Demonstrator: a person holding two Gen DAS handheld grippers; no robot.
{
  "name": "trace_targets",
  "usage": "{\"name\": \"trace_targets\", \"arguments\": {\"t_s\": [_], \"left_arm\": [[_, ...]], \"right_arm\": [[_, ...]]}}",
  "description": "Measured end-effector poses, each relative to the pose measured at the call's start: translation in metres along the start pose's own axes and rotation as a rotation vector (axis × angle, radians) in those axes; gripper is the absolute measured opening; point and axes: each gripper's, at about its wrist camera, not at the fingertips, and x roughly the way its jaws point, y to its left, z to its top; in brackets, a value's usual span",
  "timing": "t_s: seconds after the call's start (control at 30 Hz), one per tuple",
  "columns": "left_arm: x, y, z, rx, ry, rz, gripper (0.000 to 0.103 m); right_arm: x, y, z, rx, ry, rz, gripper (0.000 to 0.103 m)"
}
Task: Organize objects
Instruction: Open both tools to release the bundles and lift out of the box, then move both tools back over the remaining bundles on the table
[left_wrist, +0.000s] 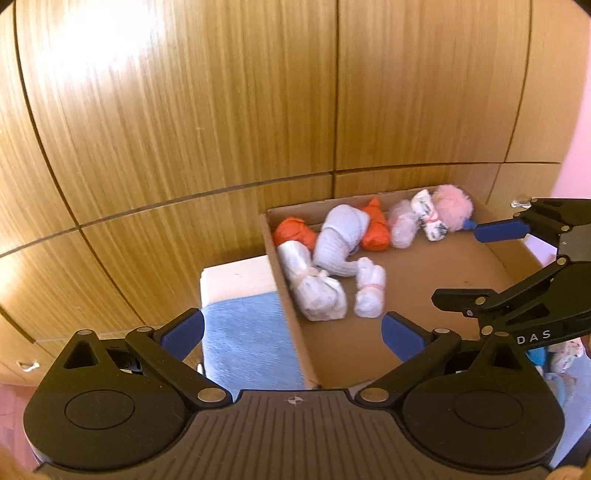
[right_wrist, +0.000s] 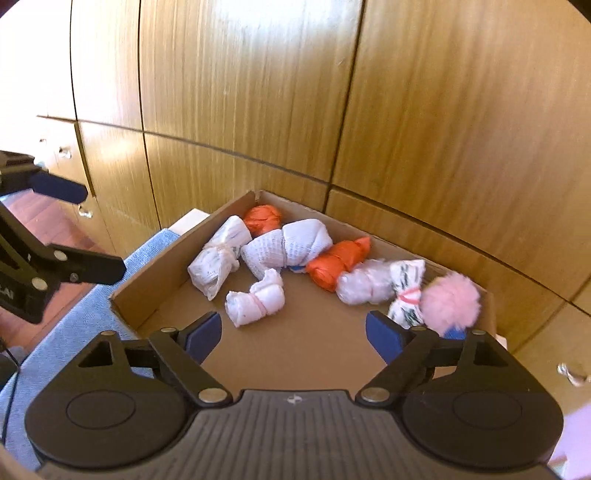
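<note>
A shallow cardboard box (left_wrist: 424, 295) (right_wrist: 295, 350) holds several rolled sock bundles: two orange ones (left_wrist: 375, 230) (right_wrist: 332, 266), a large pale ribbed one (left_wrist: 341, 236) (right_wrist: 291, 247), white tied ones (left_wrist: 319, 291) (right_wrist: 255, 299), a patterned one (right_wrist: 406, 295) and a fluffy pink one (left_wrist: 454, 206) (right_wrist: 452, 301). My left gripper (left_wrist: 291, 332) is open above the box's near left wall, nothing between its fingers. My right gripper (right_wrist: 293, 332) stands open over the bare box floor, holding nothing; in the left wrist view it enters from the right (left_wrist: 491, 258).
The box rests on a blue towel (left_wrist: 243, 339) (right_wrist: 74, 317) over a pale surface. Wooden cabinet doors (left_wrist: 221, 110) (right_wrist: 369, 110) rise directly behind. A pink wall (left_wrist: 576, 147) shows at far right, and some patterned cloth (left_wrist: 569, 352) lies below the right gripper.
</note>
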Motion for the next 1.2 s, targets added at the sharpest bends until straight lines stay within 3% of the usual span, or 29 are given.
{"name": "trace_targets", "arguments": {"t_s": [0.27,0.37,0.63,0.83,1.2], "left_arm": [[-0.018,-0.013,-0.010,-0.031,-0.020,-0.016,0.103],[-0.027,-0.014,-0.022,-0.054,-0.039,-0.013,0.103],[-0.043,-0.027,-0.073,-0.072,-0.103,-0.041,0.103],[-0.038,-0.053,-0.111,-0.052,-0.099,-0.064,0.103],[-0.024,-0.061,-0.126,-0.022,-0.067,-0.053,0.103]], "right_arm": [[-0.037,-0.009,-0.020,0.092,-0.056,-0.038,0.087],[-0.063,-0.011,-0.038,0.139,-0.114,-0.047,0.092],[-0.124,-0.001,-0.126,0.248,-0.224,-0.131,0.095],[-0.124,0.018,-0.177,0.291,-0.223,-0.199,0.095],[-0.094,0.020,-0.177,0.297,-0.216,-0.192,0.094]]}}
